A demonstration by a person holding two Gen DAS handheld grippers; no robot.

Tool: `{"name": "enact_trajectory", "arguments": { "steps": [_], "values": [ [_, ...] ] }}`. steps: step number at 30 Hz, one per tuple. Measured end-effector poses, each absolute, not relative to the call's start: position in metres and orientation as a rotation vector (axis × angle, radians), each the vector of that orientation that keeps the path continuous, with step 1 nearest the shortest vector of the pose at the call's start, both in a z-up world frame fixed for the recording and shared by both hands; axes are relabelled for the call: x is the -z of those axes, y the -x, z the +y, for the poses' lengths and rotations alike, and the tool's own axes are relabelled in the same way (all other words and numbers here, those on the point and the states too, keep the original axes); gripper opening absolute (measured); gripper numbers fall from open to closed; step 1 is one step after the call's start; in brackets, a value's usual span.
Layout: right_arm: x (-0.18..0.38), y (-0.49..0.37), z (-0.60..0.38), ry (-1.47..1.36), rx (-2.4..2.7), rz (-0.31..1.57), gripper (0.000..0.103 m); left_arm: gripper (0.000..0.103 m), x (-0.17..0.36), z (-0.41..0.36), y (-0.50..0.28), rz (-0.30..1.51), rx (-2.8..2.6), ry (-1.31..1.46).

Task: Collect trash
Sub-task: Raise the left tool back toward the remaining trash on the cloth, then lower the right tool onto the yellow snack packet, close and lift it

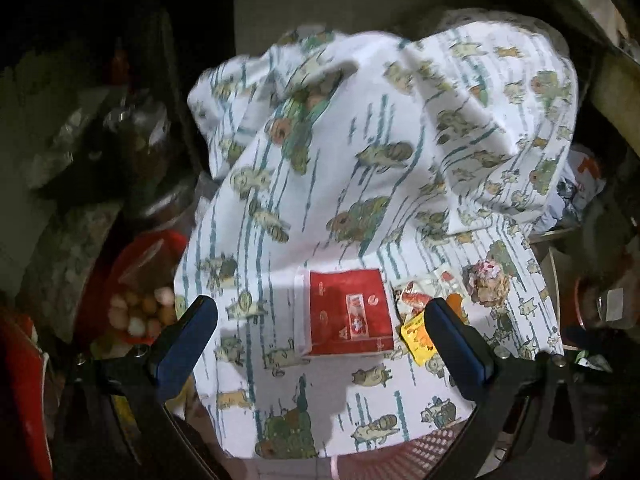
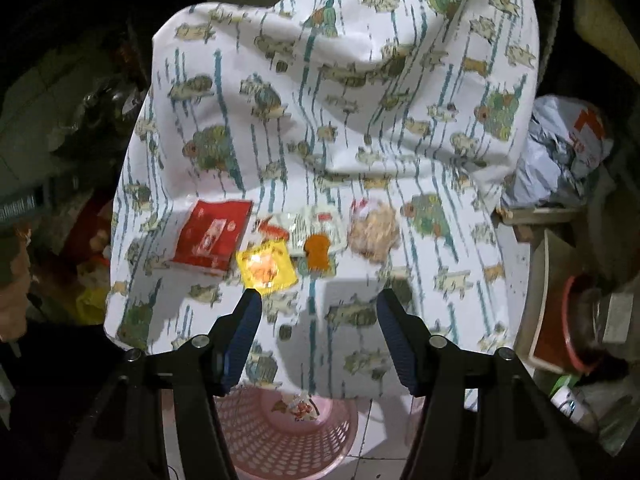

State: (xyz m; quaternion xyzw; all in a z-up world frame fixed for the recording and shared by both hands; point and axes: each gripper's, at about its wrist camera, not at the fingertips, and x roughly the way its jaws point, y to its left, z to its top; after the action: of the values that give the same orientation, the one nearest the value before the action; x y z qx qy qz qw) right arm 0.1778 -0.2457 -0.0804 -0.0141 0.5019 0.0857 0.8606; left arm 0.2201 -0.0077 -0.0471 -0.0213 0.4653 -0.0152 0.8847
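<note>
Step in hand, judged: pick-up phase of trash collection; one wrapper is already in the pink basket [image 2: 280, 436] (right wrist view, 6 o'clock, below the cloth edge).

Trash location: on the printed cloth [image 2: 340, 100] covering the tabletop, in a row. Red packet [image 2: 212, 236] at 9 o'clock of the row; yellow sachet [image 2: 266, 266] just beside it; orange scrap [image 2: 317, 249] and clear wrapper [image 2: 312, 224] at centre; crumpled wad [image 2: 374, 232] at 3 o'clock.

Left tool [image 1: 320, 326]: jaws wide apart, nothing held; it hangs over the red packet [image 1: 344, 312].

Right tool [image 2: 318, 312]: jaws approx. half open, empty; yellow sachet lies at its 11 o'clock, near the left fingertip.

Next move, judged: lower one tool, straddle a single item, close. Thin flat items need the pads close to the cloth w/o pinching fabric. Then carry to the basket.
</note>
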Motion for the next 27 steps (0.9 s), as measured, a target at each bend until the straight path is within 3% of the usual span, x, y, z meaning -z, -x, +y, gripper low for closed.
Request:
{"name": "enact_trajectory", "arguments": {
  "steps": [5,11,15,27],
  "values": [
    [0.076,-0.219,-0.263,-0.042,-0.177,1.118,0.063,0.103,0.063,0.001,-0.227,1.049,0.017,0.097],
    [0.113,-0.257,-0.268,-0.14,-0.162,1.238,0.063,0.103,0.084,0.006,-0.235,1.161,-0.005,0.144],
    [0.151,-0.263,-0.222,-0.021,-0.324,1.328,0.063,0.103,0.085,0.012,-0.235,1.171,-0.027,0.175],
    [0.211,-0.281,-0.156,0.168,-0.364,1.355,0.064,0.103,0.089,0.031,-0.235,1.199,-0.05,0.19]
  ]
}}
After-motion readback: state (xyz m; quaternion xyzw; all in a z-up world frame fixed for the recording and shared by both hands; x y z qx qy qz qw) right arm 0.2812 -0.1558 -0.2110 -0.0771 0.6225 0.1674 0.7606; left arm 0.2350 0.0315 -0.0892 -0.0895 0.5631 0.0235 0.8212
